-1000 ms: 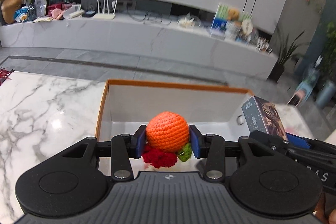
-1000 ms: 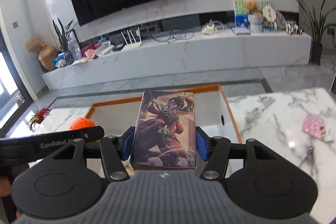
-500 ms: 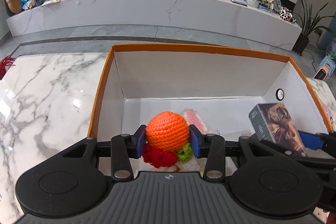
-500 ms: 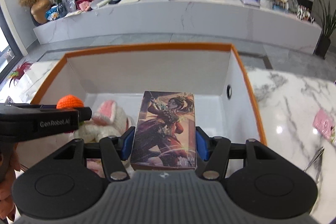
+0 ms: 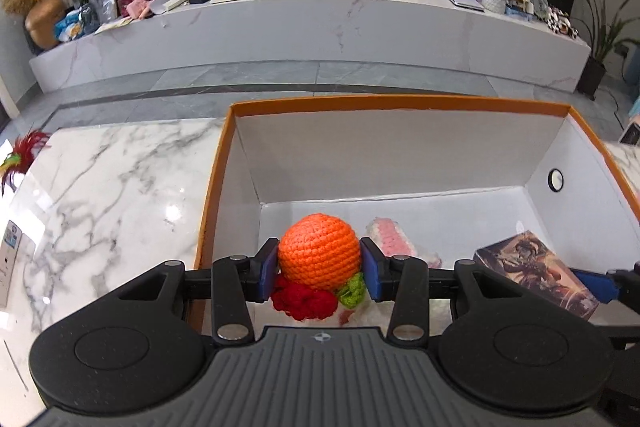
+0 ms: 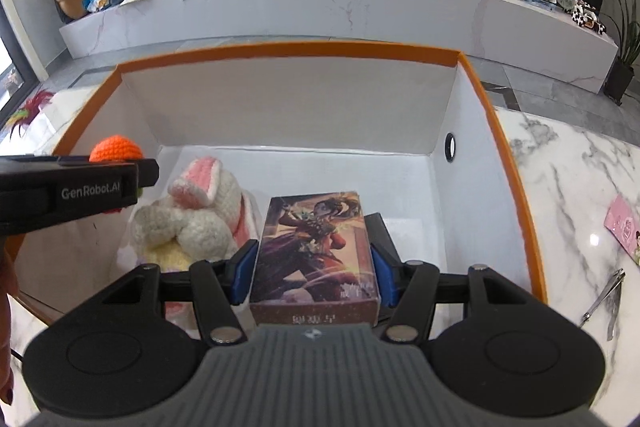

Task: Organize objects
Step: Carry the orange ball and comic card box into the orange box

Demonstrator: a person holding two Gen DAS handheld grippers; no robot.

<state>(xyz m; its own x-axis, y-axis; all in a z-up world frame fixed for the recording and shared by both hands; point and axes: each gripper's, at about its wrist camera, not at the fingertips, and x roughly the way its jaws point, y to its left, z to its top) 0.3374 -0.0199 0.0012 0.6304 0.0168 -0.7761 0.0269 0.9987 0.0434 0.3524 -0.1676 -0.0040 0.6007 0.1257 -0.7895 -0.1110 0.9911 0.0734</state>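
Lowering both loads into the orange-rimmed box (image 6: 516,163), which fills the middle of each frame on the marble worktop (image 5: 120,179), is the step in hand. To do it well, each item should go down over bare white floor, clear of the plush rabbit (image 6: 192,223) lying at the box's lower left, and be let go only once it rests.

The picture box (image 6: 316,251) sits clenched between the blue pads of the right hand-held gripper (image 6: 314,267), at lower centre of the right view, inside the box walls. Its long axis runs away from the camera toward the far wall, printed face up; laid flat this way it should settle without tipping.

The left hand-held gripper (image 5: 319,273) grasps a crocheted orange ball (image 5: 318,251) at lower centre of the left view, red and green yarn trim hanging beneath. Being round, it has no clear long axis.
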